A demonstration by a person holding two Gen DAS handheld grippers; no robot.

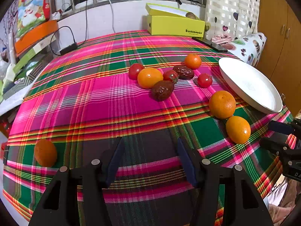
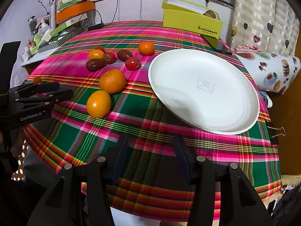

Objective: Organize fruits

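Both the left gripper (image 1: 149, 160) and the right gripper (image 2: 150, 156) are wide open and hold nothing. The fruits lie loose on the tablecloth (image 1: 84, 103), beside the empty white plate (image 2: 225, 113). It seems best to start with the nearest orange (image 2: 98, 104), closing softly around its middle so it cannot roll.

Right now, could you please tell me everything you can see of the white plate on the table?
The white plate is round and shallow with a low raised rim, matte and smooth, with a faint grey cartoon animal outline drawn near its centre. It holds nothing. It lies flat on the plaid tablecloth at the table's right side, close to the near edge. No fruit touches it; the nearest cherry tomato sits just off its left rim. Neither gripper touches it.
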